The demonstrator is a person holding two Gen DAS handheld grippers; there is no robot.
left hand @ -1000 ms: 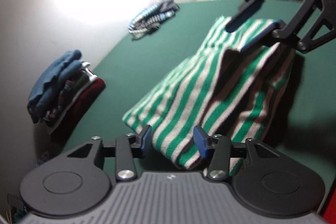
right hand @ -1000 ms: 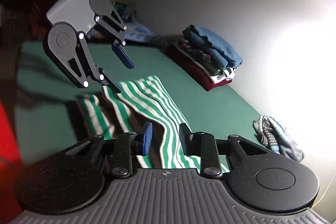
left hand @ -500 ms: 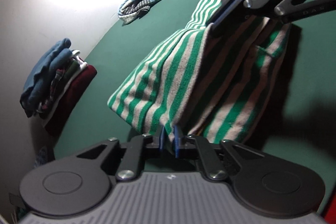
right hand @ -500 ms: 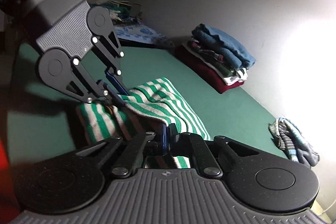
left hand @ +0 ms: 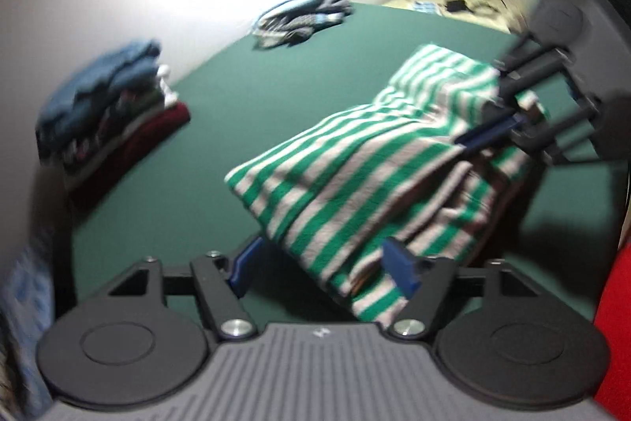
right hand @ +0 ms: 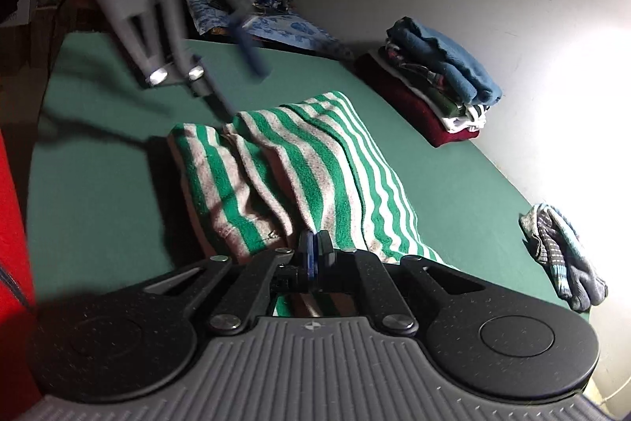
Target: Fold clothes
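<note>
along the wall at the left of the left wrist view sits a stack of folded clothes (left hand: 114, 113), a blue piece on top and a dark red one at the bottom, resting on the dark green cloth-covered surface (left hand: 276, 97). further along the wall lies a small crumpled heap of grey and blue striped fabric (left hand: 303, 16), well apart from the stack. the left gripper (left hand: 321, 265) has its blue-padded fingers spread wide and holds nothing; the near edge of the green and white striped knit garment (left hand: 355, 180) lies between and just beyond them, though the blur makes it hard to tell whether a pad touches it. the garment is in the middle of the surface, partly folded, its upper layer raised toward the right. there the right gripper (left hand: 491, 135) appears with its fingers closed on the cloth. a red object (left hand: 615, 334) fills the lower right corner.

in the right wrist view the left gripper (right hand: 236, 70), blurred, hangs above the far end of the garment (right hand: 307, 168) with its fingers apart. the right gripper (right hand: 313, 251) is pinched tight on the near edge of the garment, a ridge of cloth rising from its fingers. the folded stack (right hand: 437, 81) stands by the wall to the right, and the crumpled heap (right hand: 560, 255) lies at the surface's right edge.
</note>
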